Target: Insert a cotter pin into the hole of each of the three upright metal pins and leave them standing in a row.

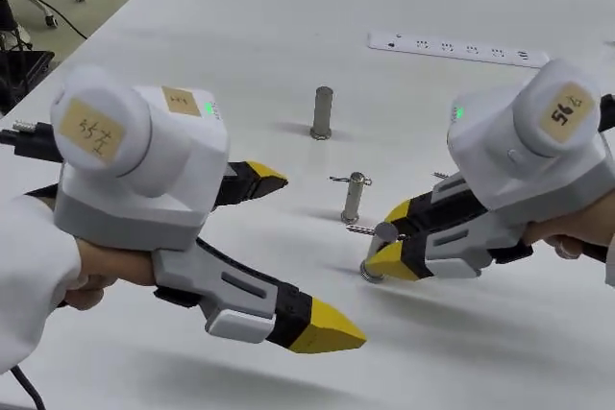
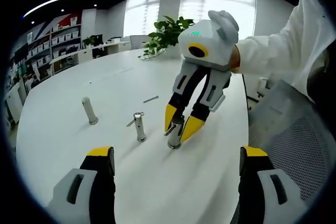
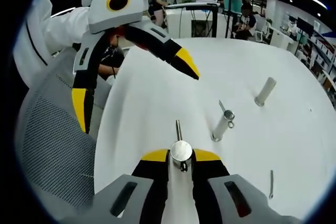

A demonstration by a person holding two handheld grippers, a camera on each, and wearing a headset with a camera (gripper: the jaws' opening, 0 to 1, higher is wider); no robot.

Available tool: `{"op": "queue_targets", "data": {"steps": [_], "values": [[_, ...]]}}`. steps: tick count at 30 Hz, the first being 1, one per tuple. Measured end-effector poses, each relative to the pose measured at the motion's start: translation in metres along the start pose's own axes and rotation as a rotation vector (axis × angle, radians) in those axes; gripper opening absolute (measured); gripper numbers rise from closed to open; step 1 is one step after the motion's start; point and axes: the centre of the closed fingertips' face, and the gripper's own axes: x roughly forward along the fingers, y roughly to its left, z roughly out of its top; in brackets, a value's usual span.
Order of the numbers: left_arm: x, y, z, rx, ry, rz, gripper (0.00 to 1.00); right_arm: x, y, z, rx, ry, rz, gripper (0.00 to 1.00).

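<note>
Fingers (image 1: 392, 262) of right gripper (image 1: 390, 237) pinch near pin (image 1: 381, 249), one yellow tip on each side of its shaft. The pin is upright, with its base on white table (image 1: 240, 26). In the right gripper view its round top sits dead centre between the two jaws. Near cotter pin (image 1: 358, 230) juts sideways from the pin's upper end, toward the open table.

Left gripper (image 1: 298, 256) has its jaws spread wide with nothing between them. It is well apart from all three pins, on the near-left side of the table.

Middle pin (image 1: 355, 199) stands upright just beyond near pin, with middle cotter pin (image 1: 344, 180) across its head. Far pin (image 1: 322, 112) stands upright further back. The three form a rough line running away from the person.

Loose cotter pin (image 1: 440, 176) lies flat on the table beside right gripper's body. Power strip (image 1: 456, 48) lies near the far edge.
</note>
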Motion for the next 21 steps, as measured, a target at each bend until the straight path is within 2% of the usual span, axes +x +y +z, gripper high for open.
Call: {"op": "queue_targets", "data": {"steps": [6, 8, 11, 15, 19, 21], "values": [[-0.002, 0.002, -0.004, -0.011, 0.010, 0.006, 0.99, 0.000, -0.001, 0.000, -0.033, -0.005, 0.005, 0.09], [-0.002, 0.005, -0.003, 0.007, 0.002, 0.027, 0.99, 0.000, 0.000, 0.000, -0.059, -0.004, -0.001, 0.09], [-0.002, 0.010, -0.002, 0.005, -0.001, 0.047, 0.99, 0.000, -0.001, 0.000, -0.053, -0.006, -0.006, 0.08], [-0.002, 0.010, -0.003, 0.011, 0.006, 0.054, 0.99, -0.003, -0.004, 0.000, -0.066, -0.012, -0.018, 0.08], [-0.003, 0.006, -0.003, 0.011, 0.004, 0.049, 0.99, -0.016, -0.015, 0.005, -0.035, -0.056, -0.036, 0.08], [-0.003, 0.006, -0.003, 0.009, 0.006, 0.050, 0.99, -0.022, -0.023, 0.003, -0.035, -0.055, -0.051, 0.08]]}}
